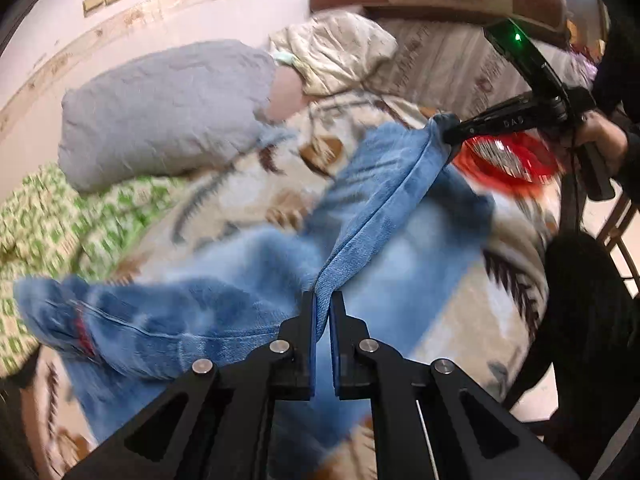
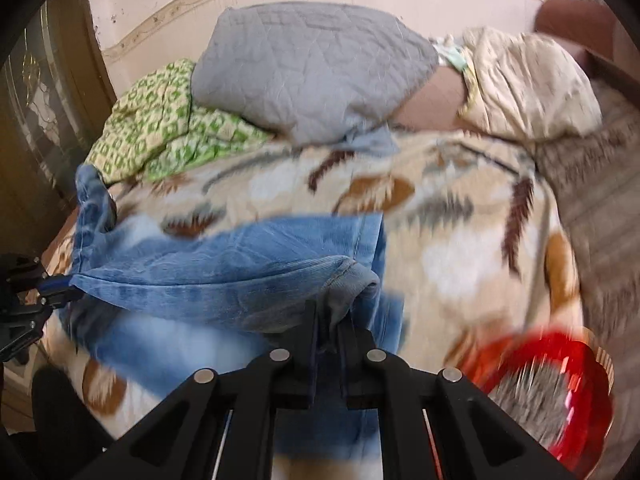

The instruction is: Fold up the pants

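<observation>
Both grippers hold the jeans (image 1: 384,200) lifted above the blanket (image 1: 248,192) on the bed. Left gripper (image 1: 323,300): jaws narrow, pinched on a denim edge that runs taut from its tips up to the right gripper (image 1: 454,136). Right gripper (image 2: 328,316): jaws narrow, clamped on a bunched hem or band; which part, cannot tell. Judgement: the step in hand is carrying one edge across to make a fold. To do it well, keep the span between the grips taut and level, move both at one pace, lower the hanging cloth onto the blanket first, then lay the held edge over it so the edges align; release only once the denim lies flat. Risk: slack in the span would let the fold skew, and the red basket (image 2: 556,392) sits near the right side. Views differ: the left view shows the right tool, the hand (image 1: 604,140) on it, and the trailing leg (image 1: 100,320) lower left; the right view shows the left gripper (image 2: 60,286) at far left, the pillow (image 2: 312,68) and the green cloth (image 2: 160,128) more clearly. Both frames are motion-blurred.
</observation>
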The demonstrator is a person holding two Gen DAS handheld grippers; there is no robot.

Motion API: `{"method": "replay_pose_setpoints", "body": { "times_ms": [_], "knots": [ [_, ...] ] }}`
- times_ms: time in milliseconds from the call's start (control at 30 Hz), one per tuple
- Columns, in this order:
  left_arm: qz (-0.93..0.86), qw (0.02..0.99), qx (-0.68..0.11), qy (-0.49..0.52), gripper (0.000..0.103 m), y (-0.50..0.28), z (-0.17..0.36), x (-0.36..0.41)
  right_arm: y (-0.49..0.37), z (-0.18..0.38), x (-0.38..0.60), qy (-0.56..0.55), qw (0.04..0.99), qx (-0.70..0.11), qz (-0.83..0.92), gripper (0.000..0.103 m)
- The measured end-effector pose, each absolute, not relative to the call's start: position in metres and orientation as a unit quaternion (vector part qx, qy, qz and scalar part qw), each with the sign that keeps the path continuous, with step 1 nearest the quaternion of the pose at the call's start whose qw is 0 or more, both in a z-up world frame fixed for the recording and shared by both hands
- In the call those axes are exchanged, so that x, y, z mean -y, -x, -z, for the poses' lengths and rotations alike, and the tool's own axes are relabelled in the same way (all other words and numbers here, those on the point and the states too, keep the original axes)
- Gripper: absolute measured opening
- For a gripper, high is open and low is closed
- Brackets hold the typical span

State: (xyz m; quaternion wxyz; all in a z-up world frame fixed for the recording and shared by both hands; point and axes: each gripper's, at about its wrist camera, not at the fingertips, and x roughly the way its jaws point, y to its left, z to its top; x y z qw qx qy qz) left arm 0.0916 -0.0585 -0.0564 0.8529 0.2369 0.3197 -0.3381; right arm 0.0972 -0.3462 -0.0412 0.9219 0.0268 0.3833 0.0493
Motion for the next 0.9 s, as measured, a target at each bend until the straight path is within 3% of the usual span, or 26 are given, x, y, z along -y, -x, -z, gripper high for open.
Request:
{"method": "replay_pose_setpoints", "body": {
  "times_ms": [300, 600, 800, 867, 900],
  "knots": [
    [0.344, 0.828, -0.385, -0.221, 0.005, -0.078, 0.131, 0.074, -0.066, 0.108, 0.358, -0.062, 0.887, -0.458, -0.023, 0.008],
    [0.342, 0.827, -0.410, -0.177, 0.006, -0.088, 0.148, 0.070, -0.052, 0.136, 0.364, -0.099, 0.878, -0.468, -0.004, 0.008],
    [0.333, 0.830, -0.414, -0.172, 0.006, -0.088, 0.148, 0.071, -0.053, 0.133, 0.360, -0.090, 0.878, -0.470, 0.004, 0.013],
    [0.329, 0.830, -0.414, -0.176, 0.007, -0.087, 0.148, 0.072, -0.052, 0.130, 0.357, -0.086, 0.879, -0.469, 0.010, 0.016],
    [0.328, 0.831, -0.414, -0.175, 0.007, -0.087, 0.148, 0.072, -0.051, 0.128, 0.357, -0.087, 0.878, -0.470, 0.017, 0.023]
  ]
}}
